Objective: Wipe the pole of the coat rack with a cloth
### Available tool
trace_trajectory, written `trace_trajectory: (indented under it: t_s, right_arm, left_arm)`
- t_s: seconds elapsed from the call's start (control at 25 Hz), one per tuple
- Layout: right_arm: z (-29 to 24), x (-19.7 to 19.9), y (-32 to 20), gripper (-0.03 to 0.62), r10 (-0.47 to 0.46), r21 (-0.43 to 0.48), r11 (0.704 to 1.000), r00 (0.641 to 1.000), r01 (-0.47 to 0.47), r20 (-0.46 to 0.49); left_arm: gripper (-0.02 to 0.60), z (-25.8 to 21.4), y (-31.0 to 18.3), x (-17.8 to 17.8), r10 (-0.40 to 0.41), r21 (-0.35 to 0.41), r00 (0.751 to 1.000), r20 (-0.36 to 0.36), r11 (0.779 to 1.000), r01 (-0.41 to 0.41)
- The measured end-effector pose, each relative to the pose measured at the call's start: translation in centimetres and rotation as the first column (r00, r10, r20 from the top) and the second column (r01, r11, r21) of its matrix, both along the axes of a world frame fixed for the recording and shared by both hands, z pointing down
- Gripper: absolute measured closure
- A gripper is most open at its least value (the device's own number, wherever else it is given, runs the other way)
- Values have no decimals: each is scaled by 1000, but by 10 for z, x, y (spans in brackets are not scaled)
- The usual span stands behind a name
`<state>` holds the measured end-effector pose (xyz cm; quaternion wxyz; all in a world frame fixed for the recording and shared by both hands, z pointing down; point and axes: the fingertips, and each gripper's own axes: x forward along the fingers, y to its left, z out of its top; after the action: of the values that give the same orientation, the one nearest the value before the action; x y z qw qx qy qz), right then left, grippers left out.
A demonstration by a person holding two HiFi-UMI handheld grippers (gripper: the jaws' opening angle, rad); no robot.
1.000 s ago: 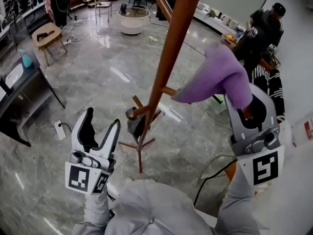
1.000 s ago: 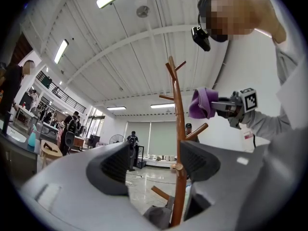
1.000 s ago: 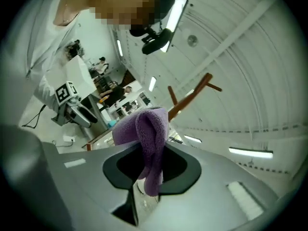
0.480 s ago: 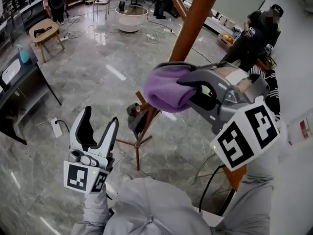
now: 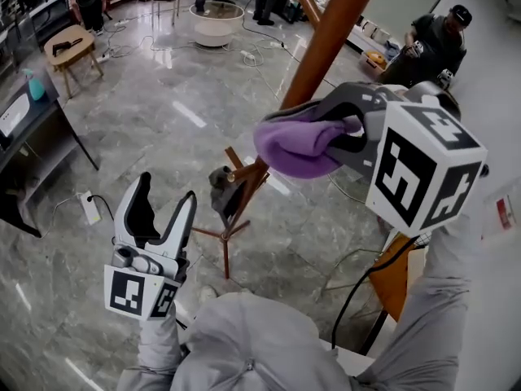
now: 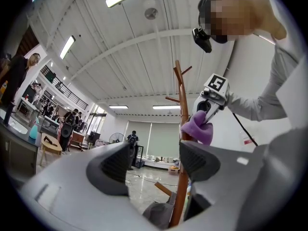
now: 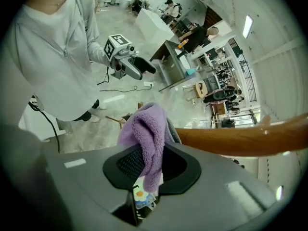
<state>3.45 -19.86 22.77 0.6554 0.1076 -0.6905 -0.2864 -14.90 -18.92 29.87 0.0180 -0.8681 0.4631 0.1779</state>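
The wooden coat rack pole (image 5: 326, 47) rises from its crossed feet (image 5: 226, 233) on the floor. My right gripper (image 5: 313, 137) is shut on a purple cloth (image 5: 301, 147), pressed against the pole's right side about mid-height. In the right gripper view the purple cloth (image 7: 147, 138) bunches between the jaws, with the pole (image 7: 240, 138) running right behind it. My left gripper (image 5: 163, 210) hangs open and empty, lower left of the pole. In the left gripper view the pole (image 6: 183, 143) stands just right of the gap, and the cloth (image 6: 198, 128) touches it.
A grey item (image 5: 220, 187) hangs on a low peg of the rack. A dark desk (image 5: 32, 137) stands at the left, a stool (image 5: 69, 46) and a round white table (image 5: 216, 19) farther back. A crouching person (image 5: 431, 43) is at the right. Cables (image 5: 350, 287) trail on the marble floor.
My right gripper swung the cloth left from beside the rack onto the pole, then turned so its marker cube faces the camera. The left gripper stayed still and open.
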Motion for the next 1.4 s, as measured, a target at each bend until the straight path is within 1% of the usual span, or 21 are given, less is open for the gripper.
trace_trajectory:
  t_s: [0.12,0.32,0.52,0.72,0.92,1.0,1.08,1.16,1.2,1.24,1.32,1.4]
  right_arm:
    - [-8,8,-1,528,23,-28,999,999,-23,27]
    - [-27,39,8,529,70,-46,997,997,-68,38]
    - [-26,70,12,528,149,-36,988,988,-148,44]
    - [4,105,12,528,218,-59,974,976,-218,-2]
    - [55,140,34,528,300,-135,944,954,-300,-17]
    - [79,144,48,528,318,-155,938,948,-310,27]
    - [97,137,63,528,318,-162,941,940,-296,125]
    - [106,119,75,528,302,-148,951,915,-270,269]
    - [106,108,80,528,288,-132,957,891,-258,352]
    - [103,95,84,528,271,-110,962,858,-248,436]
    - [89,71,84,528,228,-50,968,774,-247,591]
    - [70,52,79,528,182,15,962,677,-274,714]
  left_arm:
    - [235,9,-5,-3,-17,-19,999,38,1000,18]
    - [235,-1,-4,9,-11,-21,999,43,1000,12]
    - [235,-2,-5,21,9,-21,999,51,1000,-8]
    - [235,-2,-5,30,29,-17,998,63,999,-28]
    - [235,-3,-5,31,28,-22,997,73,999,-27]
    - [235,-3,-5,29,24,-24,997,78,999,-22]
    - [235,-2,-6,26,17,-24,996,84,1000,-15]
    - [235,-2,-7,23,10,-28,996,90,1000,-8]
    - [235,-1,-7,21,6,-30,996,94,1000,-4]
    - [235,-1,-7,20,2,-31,995,97,1000,1]
    - [235,-1,-7,17,-6,-33,994,105,999,9]
    - [235,-1,-6,14,-13,-37,993,115,999,17]
